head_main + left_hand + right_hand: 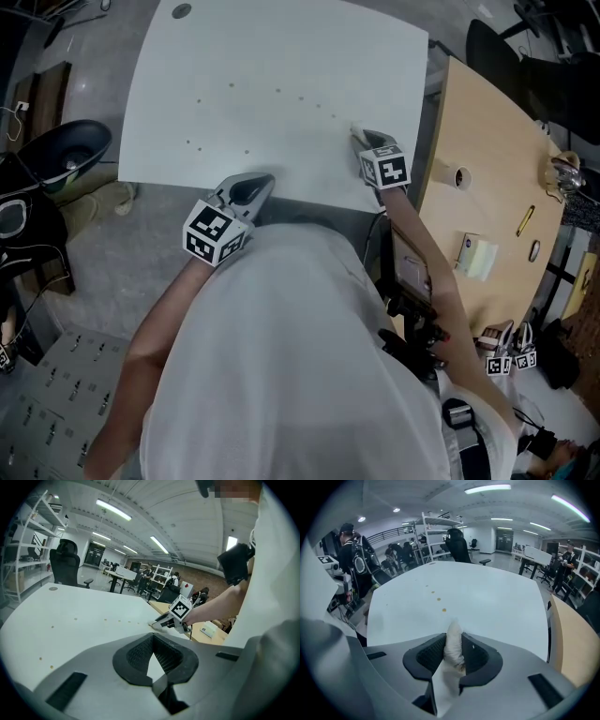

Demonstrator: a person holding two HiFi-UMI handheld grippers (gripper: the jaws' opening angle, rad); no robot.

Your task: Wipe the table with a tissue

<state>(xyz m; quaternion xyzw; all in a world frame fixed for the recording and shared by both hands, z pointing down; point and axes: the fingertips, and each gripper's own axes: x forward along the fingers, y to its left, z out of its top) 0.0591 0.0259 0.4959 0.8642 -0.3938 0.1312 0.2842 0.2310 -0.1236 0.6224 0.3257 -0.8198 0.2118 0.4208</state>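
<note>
The white table (281, 56) carries several small brown spots (232, 86) in a loose row. My right gripper (366, 141) is over the table's near right corner, shut on a bunched white tissue (453, 644) that sticks out past its tips (356, 129). In the right gripper view the spots (444, 610) lie just beyond the tissue. My left gripper (255, 187) hovers at the table's near edge; its jaws stand apart in a V with nothing between them (153, 644). The left gripper view shows the right gripper (157, 623) low over the table.
A wooden table (487, 159) adjoins on the right with a tape roll (460, 177), a yellow pen (525, 220) and a notepad (480, 258). A black chair (66, 150) stands at the left. Another pair of grippers (506, 352) lies at the lower right.
</note>
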